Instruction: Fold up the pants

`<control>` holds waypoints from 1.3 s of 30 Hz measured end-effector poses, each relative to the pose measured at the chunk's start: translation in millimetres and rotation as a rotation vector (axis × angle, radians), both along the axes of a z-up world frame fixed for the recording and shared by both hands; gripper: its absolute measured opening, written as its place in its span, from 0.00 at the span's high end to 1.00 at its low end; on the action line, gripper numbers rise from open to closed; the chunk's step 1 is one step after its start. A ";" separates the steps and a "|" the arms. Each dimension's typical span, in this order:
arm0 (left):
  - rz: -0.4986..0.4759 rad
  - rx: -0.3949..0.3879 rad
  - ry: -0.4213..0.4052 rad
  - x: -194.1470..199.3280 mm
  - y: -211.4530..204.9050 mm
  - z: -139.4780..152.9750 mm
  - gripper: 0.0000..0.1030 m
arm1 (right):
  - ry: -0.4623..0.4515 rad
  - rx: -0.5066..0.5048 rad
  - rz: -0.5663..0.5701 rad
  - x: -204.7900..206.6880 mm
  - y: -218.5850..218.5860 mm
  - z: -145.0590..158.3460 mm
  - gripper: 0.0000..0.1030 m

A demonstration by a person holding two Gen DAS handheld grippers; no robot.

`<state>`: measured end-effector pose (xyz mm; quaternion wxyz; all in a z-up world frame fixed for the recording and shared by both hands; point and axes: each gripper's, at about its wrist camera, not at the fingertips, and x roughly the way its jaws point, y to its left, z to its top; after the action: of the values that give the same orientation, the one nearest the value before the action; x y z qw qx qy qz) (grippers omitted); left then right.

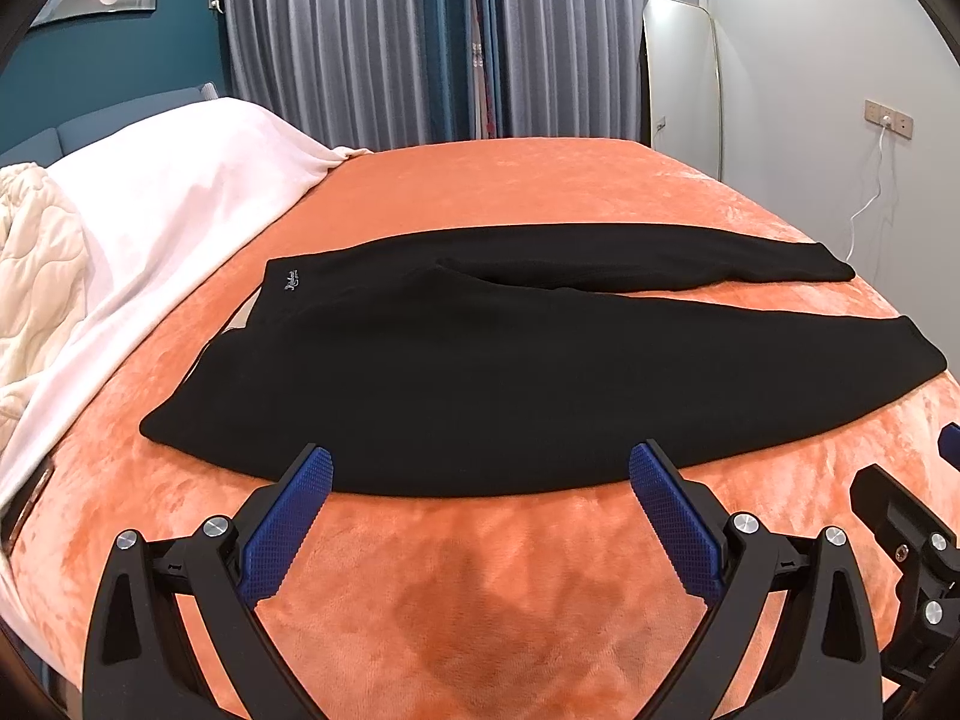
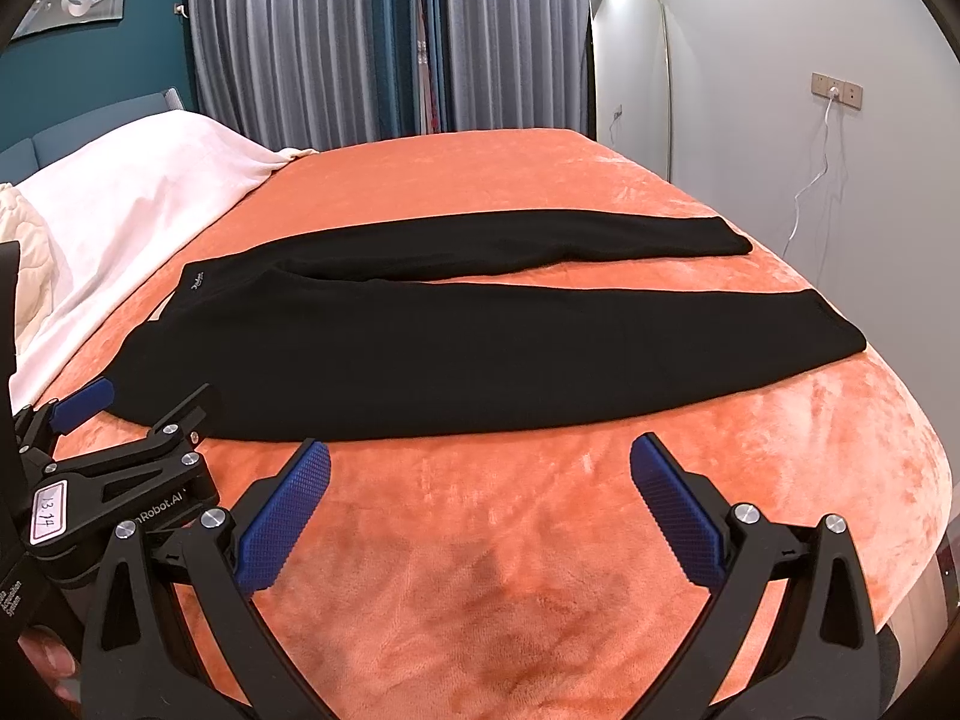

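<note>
- The black pants (image 1: 480,360) lie spread flat on the bed's orange blanket (image 1: 480,588), across the middle of both views. The waistband with its small pale logo sits toward 9 o'clock and the two leg ends reach toward 3 o'clock.
- The legs are parted in a narrow V: the far leg (image 2: 540,240) runs along the 12 o'clock side and the near leg (image 2: 540,354) along the 6 o'clock side, with a sliver of blanket showing between them toward the cuffs.
- My reading is that no fold has been made. One leg has not been laid over the other, and the length has not been doubled.
- The left gripper (image 1: 480,468) hovers at the near hem of the seat end, at 6 o'clock of the garment. Its blue-padded jaws stand wide apart and hold nothing; the tips sit just at the cloth's edge, though I cannot tell if they touch it.
- The right gripper (image 2: 480,462) is close beside it, its jaws likewise spread and empty, just short of the near leg's edge.
- Everything is left to do, likely: bring one leg onto the other, then fold cuffs toward the waist.
- A white cover (image 1: 150,210) and a quilted cream duvet (image 1: 36,276) lie bunched at 9 to 10 o'clock, apart from the pants.
</note>
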<state>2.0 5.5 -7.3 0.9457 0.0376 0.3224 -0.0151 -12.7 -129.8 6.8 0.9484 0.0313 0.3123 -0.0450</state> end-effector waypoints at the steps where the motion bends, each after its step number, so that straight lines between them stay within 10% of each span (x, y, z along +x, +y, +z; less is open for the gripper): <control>1: -0.001 -0.001 0.000 -0.2 -0.5 0.0 0.05 | 0.000 0.001 0.000 -0.2 -0.5 -0.5 0.05; 31: 0.108 -0.025 0.004 37.6 36.8 -10.7 0.05 | 0.058 0.006 0.009 56.4 -62.1 -27.8 0.05; 39: 0.156 0.040 0.032 110.6 54.1 18.4 0.05 | 0.036 0.045 -0.011 123.1 -132.9 -3.0 0.05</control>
<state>112.6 59.6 11.1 0.9379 0.0312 0.3395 0.0646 110.5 -262.7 3.8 0.9415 0.0535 0.3299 -0.0438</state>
